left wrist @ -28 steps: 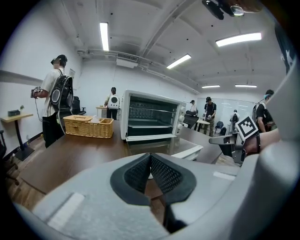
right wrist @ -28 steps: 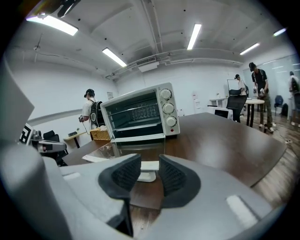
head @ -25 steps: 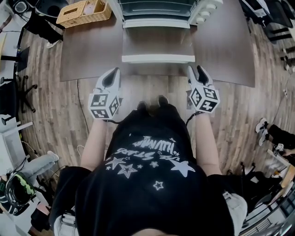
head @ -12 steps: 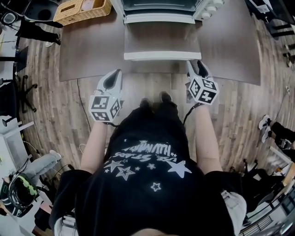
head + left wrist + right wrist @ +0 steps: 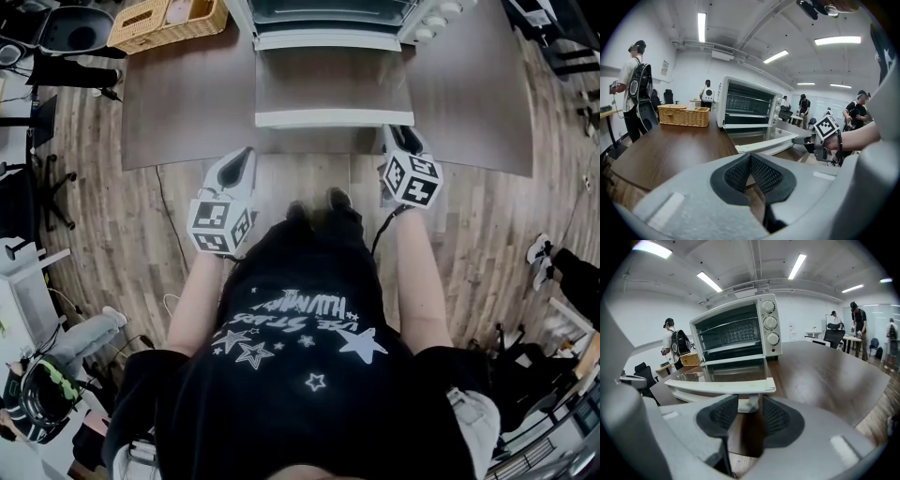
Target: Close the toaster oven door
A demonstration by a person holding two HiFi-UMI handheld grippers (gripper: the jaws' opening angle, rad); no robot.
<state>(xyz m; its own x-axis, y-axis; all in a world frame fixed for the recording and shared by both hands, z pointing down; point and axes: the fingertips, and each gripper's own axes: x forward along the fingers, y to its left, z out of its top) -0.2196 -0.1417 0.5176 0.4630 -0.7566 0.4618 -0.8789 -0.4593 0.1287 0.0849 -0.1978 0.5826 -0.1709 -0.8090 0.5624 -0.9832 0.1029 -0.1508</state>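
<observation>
The white toaster oven stands at the table's far side with its glass door folded down flat and the white handle bar nearest me. My right gripper is at the handle's right end. In the right gripper view its jaws have just been closing, with the handle's end post between the fingertips and a gap still on each side, under the handle bar. My left gripper hangs off the table's near edge, left of the door, its pads meeting at the tips around nothing.
A wicker basket sits on the dark wooden table left of the oven. Wood floor lies below the table's near edge. An office chair stands at the far left. Several people stand in the room behind, such as the person with a backpack.
My right gripper has moved forward from off the table's edge up to the right end of the door handle. The left gripper has barely shifted. The door still lies open.
</observation>
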